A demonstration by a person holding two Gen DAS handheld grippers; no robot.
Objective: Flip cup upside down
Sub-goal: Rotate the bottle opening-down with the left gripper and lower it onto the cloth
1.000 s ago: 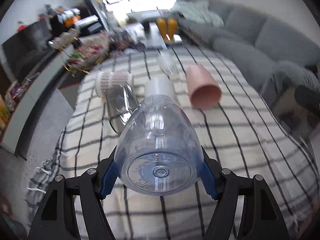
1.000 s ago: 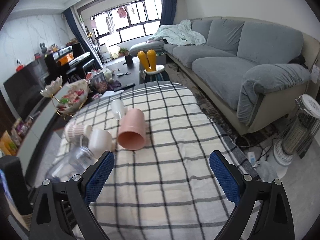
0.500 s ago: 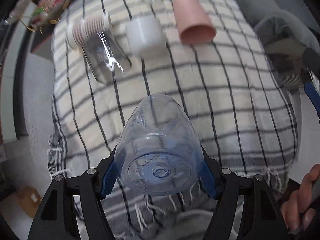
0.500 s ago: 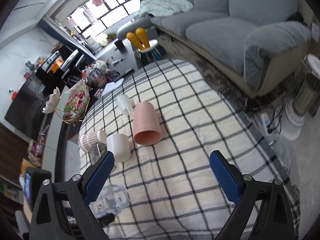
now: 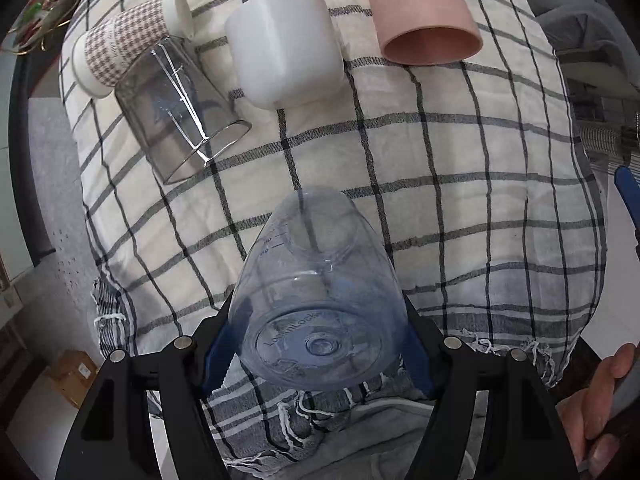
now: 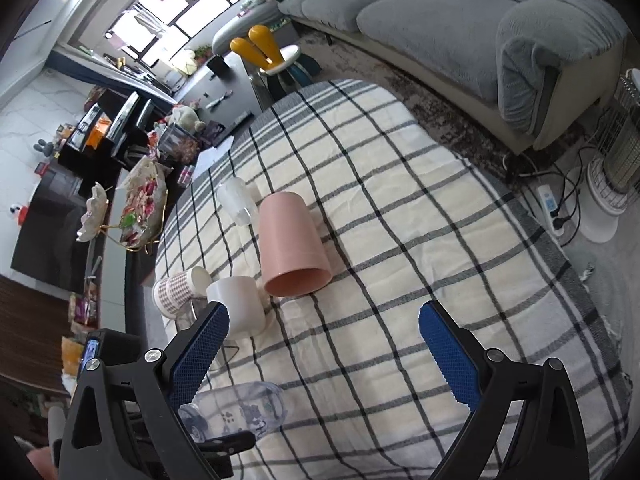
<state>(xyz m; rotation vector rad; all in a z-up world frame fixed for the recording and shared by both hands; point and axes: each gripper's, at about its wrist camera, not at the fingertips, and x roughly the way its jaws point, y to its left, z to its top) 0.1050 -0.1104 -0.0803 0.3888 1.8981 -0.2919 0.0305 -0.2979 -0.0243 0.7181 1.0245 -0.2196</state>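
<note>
Clear cup (image 5: 320, 304), clamped near its base by the left gripper (image 5: 318, 356), hangs above the checked tabletop (image 5: 460, 184), mouth pointing down and away; right gripper (image 6: 322, 354) spread, empty, beside it.

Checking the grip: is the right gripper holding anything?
No, the right gripper is open with only checked tablecloth between its blue pads.

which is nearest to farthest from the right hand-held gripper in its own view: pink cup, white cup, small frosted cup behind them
Measured from the right hand-held gripper:
1. White cup, lying just beyond the left finger.
2. Pink cup, on its side mid-table, mouth toward the camera.
3. Small frosted cup, past the pink cup's base, toward the far left.
</note>
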